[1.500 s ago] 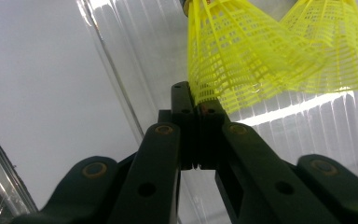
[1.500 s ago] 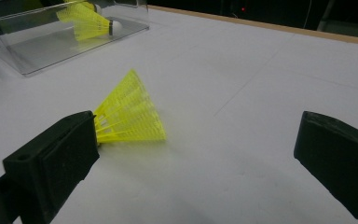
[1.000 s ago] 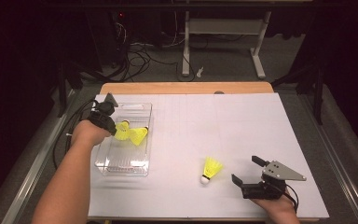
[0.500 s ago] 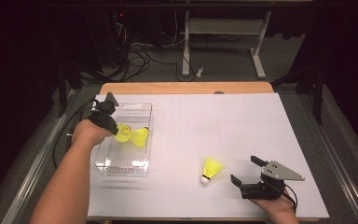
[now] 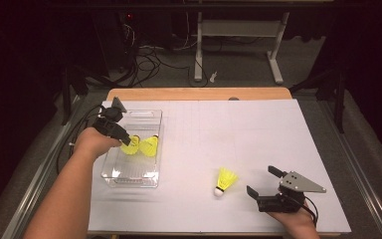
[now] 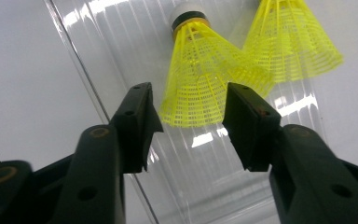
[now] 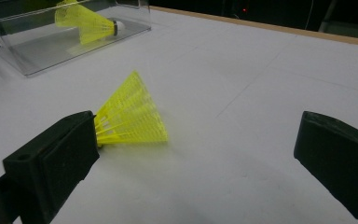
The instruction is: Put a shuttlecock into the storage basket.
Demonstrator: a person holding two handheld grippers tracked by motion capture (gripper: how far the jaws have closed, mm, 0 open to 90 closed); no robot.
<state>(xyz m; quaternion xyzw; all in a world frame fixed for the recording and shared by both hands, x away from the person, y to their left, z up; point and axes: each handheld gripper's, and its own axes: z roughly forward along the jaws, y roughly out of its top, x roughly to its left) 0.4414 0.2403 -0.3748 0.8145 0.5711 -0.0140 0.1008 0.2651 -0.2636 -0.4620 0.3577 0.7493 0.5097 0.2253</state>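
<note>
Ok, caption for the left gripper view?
Left gripper, jaws just opened, above two yellow shuttlecocks lying in the clear plastic box.

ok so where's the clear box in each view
High view: clear box on the left side of the white table.
Left gripper view: its ribbed floor runs from the top to the bottom edge.
Right gripper view: top left corner.
Shared landmark: the yellow shuttlecocks lying inside it.
</note>
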